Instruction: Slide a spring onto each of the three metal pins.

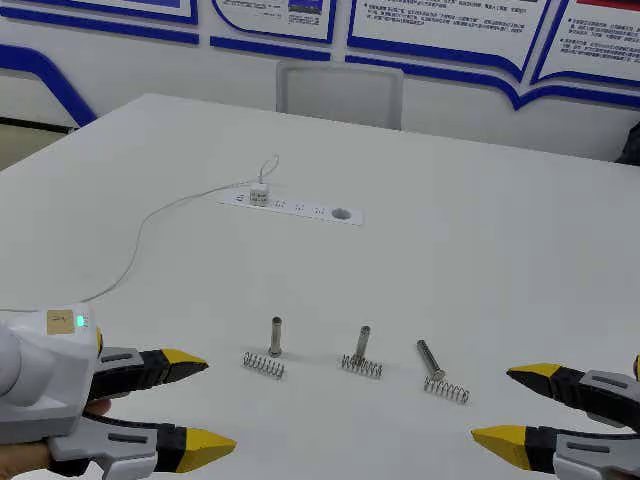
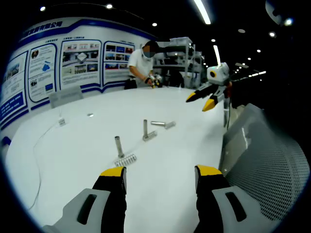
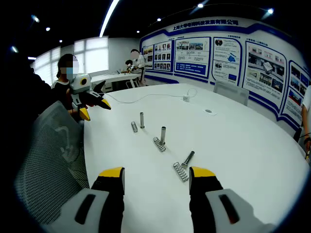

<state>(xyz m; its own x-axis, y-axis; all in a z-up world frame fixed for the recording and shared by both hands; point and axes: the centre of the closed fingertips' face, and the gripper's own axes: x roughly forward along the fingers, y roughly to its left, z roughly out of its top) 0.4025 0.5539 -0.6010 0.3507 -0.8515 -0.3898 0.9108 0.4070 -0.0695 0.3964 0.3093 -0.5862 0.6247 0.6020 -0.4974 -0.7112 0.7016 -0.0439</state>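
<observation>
Three metal pins stand in a row on the white table [image 1: 480,230]. The left pin [image 1: 275,335] and middle pin [image 1: 361,344] are upright, while the right pin [image 1: 430,358] lies on its side. A loose spring lies flat in front of each: left spring [image 1: 263,365], middle spring [image 1: 361,367], right spring [image 1: 445,390]. My left gripper [image 1: 205,402] hovers open at the near left, a short way from the left spring. At the near right my right gripper [image 1: 500,405] is also open, nothing between its fingers. The lying pin [image 3: 188,158] and its spring [image 3: 180,171] sit just ahead of the right gripper [image 3: 156,173].
A white power strip [image 1: 292,207] with a plugged adapter lies mid-table, its cable [image 1: 140,235] trailing off to the left. A grey chair [image 1: 340,92] stands at the far edge. Mesh chair backs [image 2: 265,165] are close beside the near edge. A person [image 2: 143,60] stands at a distant table.
</observation>
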